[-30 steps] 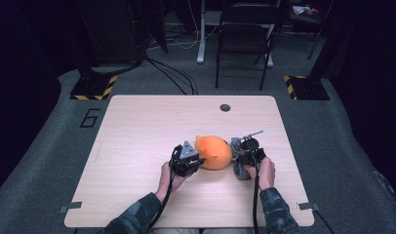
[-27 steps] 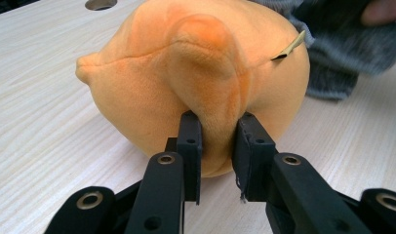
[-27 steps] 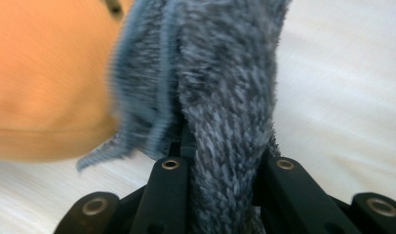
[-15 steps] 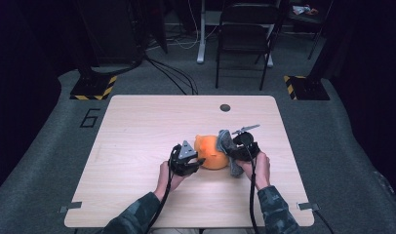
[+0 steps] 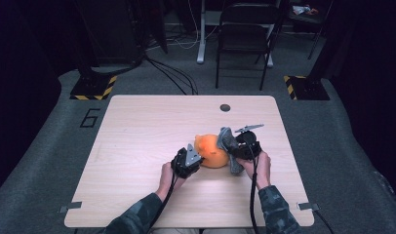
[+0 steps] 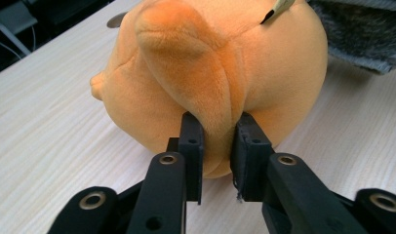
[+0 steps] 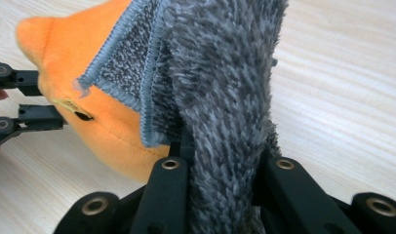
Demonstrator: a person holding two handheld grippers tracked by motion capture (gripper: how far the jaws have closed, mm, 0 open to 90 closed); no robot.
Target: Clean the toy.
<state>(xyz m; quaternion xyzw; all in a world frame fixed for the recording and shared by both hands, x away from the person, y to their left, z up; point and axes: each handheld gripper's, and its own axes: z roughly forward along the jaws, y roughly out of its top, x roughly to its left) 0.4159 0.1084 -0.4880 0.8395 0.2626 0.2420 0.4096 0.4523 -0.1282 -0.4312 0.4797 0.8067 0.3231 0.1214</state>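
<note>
An orange plush toy (image 5: pixel 211 150) sits on the wooden table (image 5: pixel 137 126), right of centre. My left gripper (image 5: pixel 193 157) comes at it from the near left. In the left gripper view its jaws have just been closing and now pinch a fold of the plush toy (image 6: pixel 210 63) between the left gripper's (image 6: pixel 218 146) pads. My right gripper (image 5: pixel 237 148) is shut on a grey fluffy cloth (image 5: pixel 227 139), held up against the toy's right side. The right gripper view shows the cloth (image 7: pixel 220 97) rising from between the right gripper's (image 7: pixel 220 163) jaws and draping over the toy (image 7: pixel 64 58).
A dark round grommet (image 5: pixel 225 107) is set in the table near its far edge. Behind the table a black chair (image 5: pixel 245 29) stands on the grey floor among cables. Yellow-and-black striped blocks (image 5: pixel 93 87) lie at both far corners.
My right hand has risen with the grey cloth and brought it up against the toy's right side. The left hand has kept its place at the toy.
</note>
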